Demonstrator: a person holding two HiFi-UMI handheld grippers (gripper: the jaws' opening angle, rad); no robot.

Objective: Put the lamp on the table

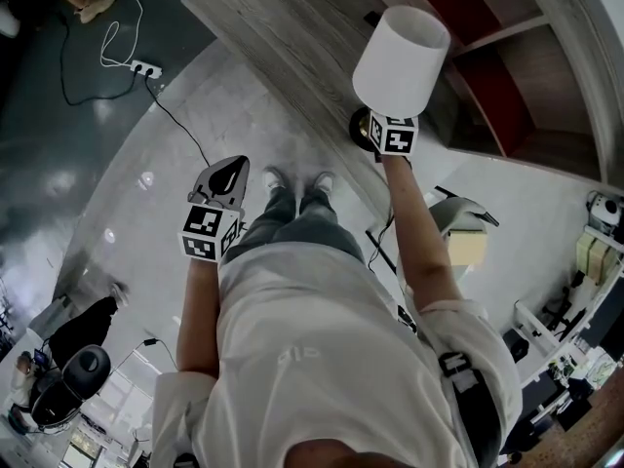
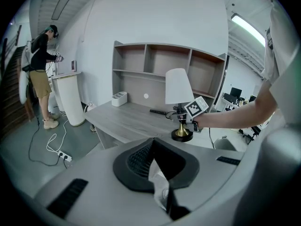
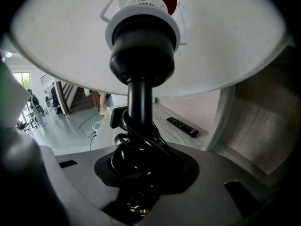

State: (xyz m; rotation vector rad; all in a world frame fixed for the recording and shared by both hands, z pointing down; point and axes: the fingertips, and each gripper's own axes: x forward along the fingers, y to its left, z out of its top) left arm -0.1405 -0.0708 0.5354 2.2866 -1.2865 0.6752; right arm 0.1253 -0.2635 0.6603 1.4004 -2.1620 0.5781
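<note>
The lamp (image 1: 400, 58), with a white shade, a black stem and a gold-and-black base, stands upright near the edge of the grey wooden table (image 1: 283, 37). In the left gripper view its base (image 2: 181, 135) rests on the tabletop (image 2: 127, 119). My right gripper (image 1: 377, 131) reaches in at the stem just above the base. In the right gripper view the stem (image 3: 139, 98), wound with black cord, rises between the jaws of the right gripper (image 3: 136, 192), which stand slightly apart around it. My left gripper (image 1: 226, 175) hangs over the floor left of the table, shut and empty.
A black remote (image 3: 183, 126) lies on the table behind the lamp, and a white organiser (image 2: 119, 98) stands at its far left. A shelf unit (image 2: 164, 62) backs the table. A power strip (image 1: 146, 68) with cable lies on the floor. Another person (image 2: 40, 69) stands far left.
</note>
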